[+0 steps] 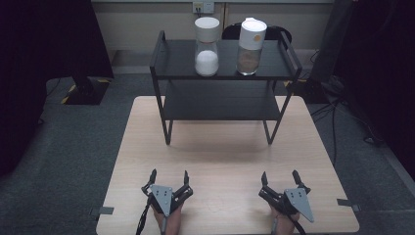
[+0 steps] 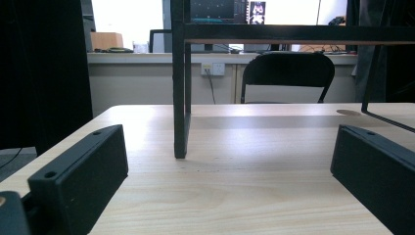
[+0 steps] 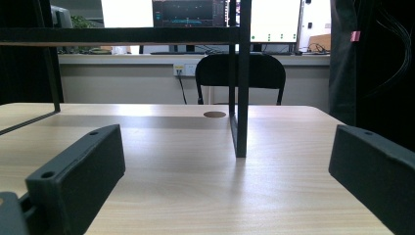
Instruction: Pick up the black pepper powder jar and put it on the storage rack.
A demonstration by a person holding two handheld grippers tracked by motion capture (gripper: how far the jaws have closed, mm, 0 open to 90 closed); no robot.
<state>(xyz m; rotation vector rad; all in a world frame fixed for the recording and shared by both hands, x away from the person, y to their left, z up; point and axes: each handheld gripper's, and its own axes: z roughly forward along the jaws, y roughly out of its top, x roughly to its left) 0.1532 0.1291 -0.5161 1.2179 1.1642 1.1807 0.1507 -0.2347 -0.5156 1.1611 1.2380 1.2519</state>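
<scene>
The left gripper (image 1: 169, 175) is seen low on the table (image 1: 222, 156), with its jaws spread wide and nothing between them. Far ahead of it and a bit to its right, a jar of white powder (image 1: 206, 46) is set on the top of a black shelf (image 1: 166, 100). Next along, far ahead of the right gripper (image 1: 280, 175), a jar of brown powder (image 1: 251, 47) is set on the same shelf, with a small round orange mark on its white lid; no words can be read. The right gripper is also held wide open and empty.
</scene>
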